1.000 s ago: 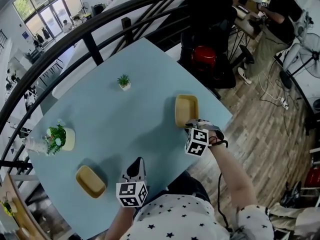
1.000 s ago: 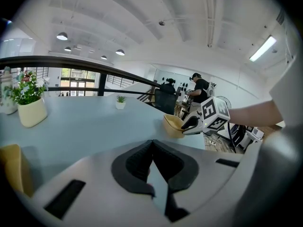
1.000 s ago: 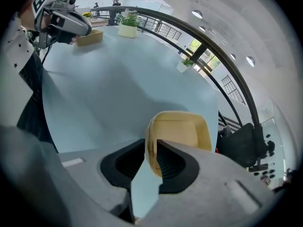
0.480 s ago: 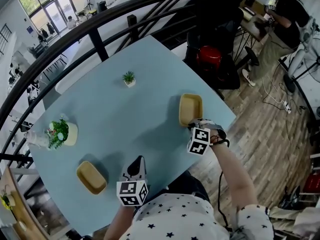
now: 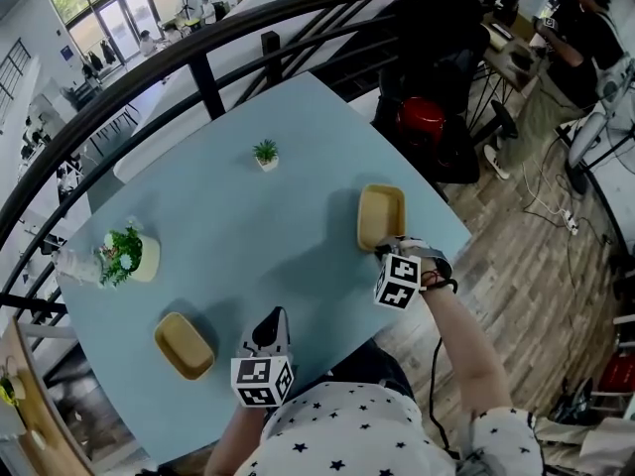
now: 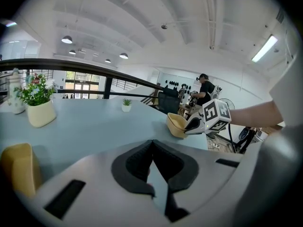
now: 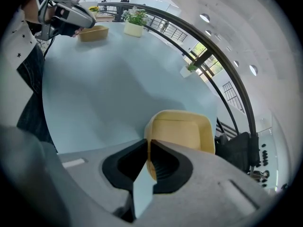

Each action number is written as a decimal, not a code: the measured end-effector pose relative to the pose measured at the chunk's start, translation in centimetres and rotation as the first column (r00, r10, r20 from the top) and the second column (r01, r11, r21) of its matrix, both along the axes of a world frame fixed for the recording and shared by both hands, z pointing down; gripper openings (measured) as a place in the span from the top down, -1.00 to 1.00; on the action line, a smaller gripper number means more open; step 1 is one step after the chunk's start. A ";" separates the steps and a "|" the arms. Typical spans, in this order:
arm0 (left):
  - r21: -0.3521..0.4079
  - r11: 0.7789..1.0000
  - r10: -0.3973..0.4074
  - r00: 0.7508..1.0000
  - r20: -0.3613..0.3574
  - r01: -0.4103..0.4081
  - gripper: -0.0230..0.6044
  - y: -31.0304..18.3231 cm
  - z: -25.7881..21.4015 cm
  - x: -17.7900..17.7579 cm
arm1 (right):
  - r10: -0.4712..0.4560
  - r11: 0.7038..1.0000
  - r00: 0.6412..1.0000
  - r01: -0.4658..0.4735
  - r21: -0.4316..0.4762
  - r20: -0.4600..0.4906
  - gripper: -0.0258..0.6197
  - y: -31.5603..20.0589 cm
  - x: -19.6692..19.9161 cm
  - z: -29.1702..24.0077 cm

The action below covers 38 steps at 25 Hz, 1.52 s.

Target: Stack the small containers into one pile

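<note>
Two shallow yellow containers lie on the light blue table point(image 5: 248, 236). One container point(image 5: 382, 216) sits near the table's right edge. My right gripper point(image 5: 383, 250) is at its near rim. In the right gripper view the jaws are shut on that container's point(image 7: 182, 131) near wall, at the right gripper point(image 7: 148, 144). The other container point(image 5: 184, 345) rests at the front left, and appears at the left edge point(image 6: 16, 167) in the left gripper view. My left gripper point(image 5: 273, 317) hovers to its right, apart from it, shut point(image 6: 151, 143) with nothing held.
A small potted plant point(image 5: 266, 154) stands at the far middle of the table. A larger flowering pot point(image 5: 126, 254) is at the left edge. A black railing point(image 5: 198, 58) curves behind the table. The table's right edge point(image 5: 437, 266) drops to a wooden floor.
Only the head view has drifted slightly. Both grippers and both containers hold their places on the table.
</note>
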<state>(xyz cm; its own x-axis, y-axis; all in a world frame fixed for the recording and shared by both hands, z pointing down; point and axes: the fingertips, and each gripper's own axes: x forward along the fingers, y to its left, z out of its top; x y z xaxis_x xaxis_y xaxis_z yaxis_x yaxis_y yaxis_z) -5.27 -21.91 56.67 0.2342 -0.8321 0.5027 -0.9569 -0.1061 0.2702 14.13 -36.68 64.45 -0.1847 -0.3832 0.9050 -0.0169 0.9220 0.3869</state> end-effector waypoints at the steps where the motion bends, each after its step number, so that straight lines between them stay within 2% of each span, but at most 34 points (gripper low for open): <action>1: 0.002 1.000 -0.003 1.000 0.000 0.003 0.92 0.1 -0.1 -0.1 | -0.003 1.000 1.000 0.003 0.000 0.000 0.83 0.1 -0.1 -0.1; 14: 0.027 0.998 -0.056 0.998 0.003 0.056 0.92 2.2 -0.5 -1.9 | -0.092 0.996 0.996 0.092 0.016 0.008 0.83 2.3 -4.1 -1.9; 23: 0.029 0.989 -0.142 0.990 0.006 0.142 0.92 5.0 -0.6 -4.4 | -0.192 0.981 0.981 0.192 -0.001 0.022 0.83 4.8 -8.5 -2.4; 31: 0.041 0.967 -0.253 0.967 0.014 0.252 0.92 7.7 -0.9 -7.6 | -0.304 0.953 0.952 0.304 -0.003 0.025 0.83 7.0 -13.2 -3.0; 38: 0.049 0.931 -0.363 0.932 0.011 0.362 0.92 10.7 -1.1 -10.6 | -0.408 0.913 0.913 0.408 -0.008 0.028 0.83 9.3 -18.1 -3.5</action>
<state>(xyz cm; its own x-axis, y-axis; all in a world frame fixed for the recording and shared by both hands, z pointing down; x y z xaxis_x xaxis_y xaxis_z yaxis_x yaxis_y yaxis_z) -15.85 -11.24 55.53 -0.0969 -0.8805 0.4641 -0.9375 0.2374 0.2546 -3.97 -27.34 60.92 -0.3454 -0.2572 0.9025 0.3521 0.8559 0.3787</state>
